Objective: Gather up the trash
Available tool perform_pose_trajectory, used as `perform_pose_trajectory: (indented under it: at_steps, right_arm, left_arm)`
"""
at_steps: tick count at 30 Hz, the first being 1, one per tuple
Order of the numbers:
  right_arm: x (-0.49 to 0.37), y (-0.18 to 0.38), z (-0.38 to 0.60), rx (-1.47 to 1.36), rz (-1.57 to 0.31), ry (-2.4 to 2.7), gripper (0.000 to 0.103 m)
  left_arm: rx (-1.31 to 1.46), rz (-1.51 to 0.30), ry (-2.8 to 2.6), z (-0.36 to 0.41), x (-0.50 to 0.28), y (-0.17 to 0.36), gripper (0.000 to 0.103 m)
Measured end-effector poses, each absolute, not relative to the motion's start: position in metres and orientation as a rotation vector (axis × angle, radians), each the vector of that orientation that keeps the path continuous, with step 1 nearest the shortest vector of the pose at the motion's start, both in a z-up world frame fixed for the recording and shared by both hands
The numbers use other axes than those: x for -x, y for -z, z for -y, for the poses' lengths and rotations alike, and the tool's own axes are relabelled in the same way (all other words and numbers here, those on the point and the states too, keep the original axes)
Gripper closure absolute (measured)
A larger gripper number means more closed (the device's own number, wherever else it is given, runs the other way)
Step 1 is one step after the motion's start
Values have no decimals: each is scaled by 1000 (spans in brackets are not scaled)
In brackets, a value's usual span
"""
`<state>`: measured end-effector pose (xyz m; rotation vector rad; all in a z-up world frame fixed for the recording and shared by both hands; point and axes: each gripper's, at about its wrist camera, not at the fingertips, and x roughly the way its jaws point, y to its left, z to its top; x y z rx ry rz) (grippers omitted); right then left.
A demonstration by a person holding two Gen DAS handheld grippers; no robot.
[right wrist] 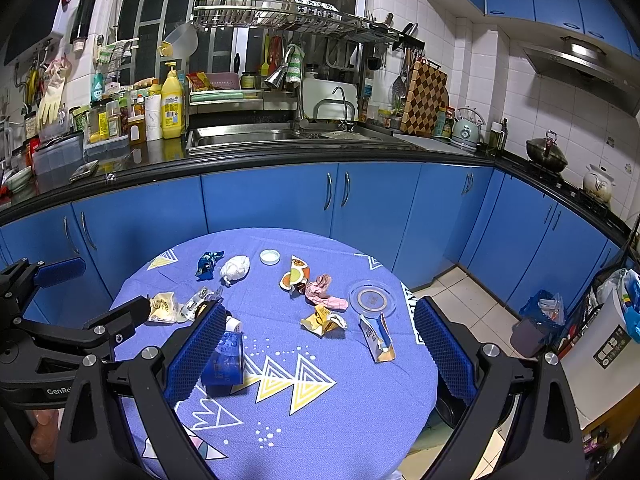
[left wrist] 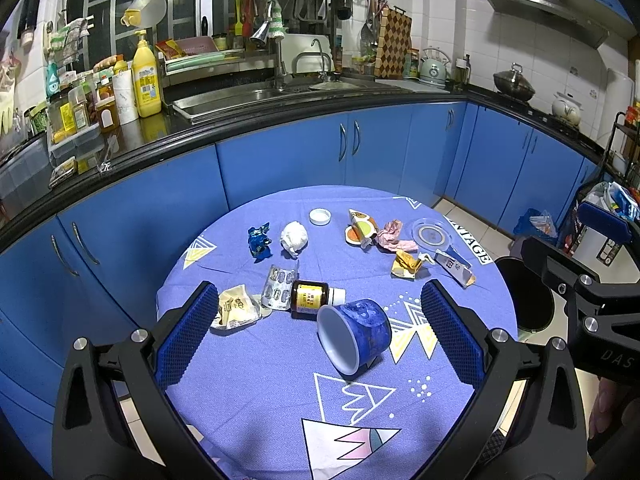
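Trash lies scattered on a round table with a blue patterned cloth. A tipped blue paper cup lies between the fingers of my open left gripper, with a brown medicine bottle, a blister pack and a cream wrapper just beyond. Farther off lie a blue foil wrapper, a white tissue ball, a white lid, a pink wrapper and a yellow wrapper. My right gripper is open and empty above the table's right half, the yellow wrapper ahead of it.
A black trash bin stands on the floor right of the table. A clear plastic lid and a torn small box lie near the table's right edge. Blue cabinets, a sink and a cluttered counter run behind.
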<state>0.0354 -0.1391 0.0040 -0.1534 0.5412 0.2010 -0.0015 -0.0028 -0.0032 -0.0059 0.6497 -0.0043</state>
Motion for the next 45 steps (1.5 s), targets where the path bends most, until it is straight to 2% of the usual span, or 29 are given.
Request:
perform_pose_trajectory:
  at_steps: [45]
  right_arm:
    - [-35,-3,139,154,-539,-202,10]
  left_arm:
    - [5,-650,4,5,2,3,3]
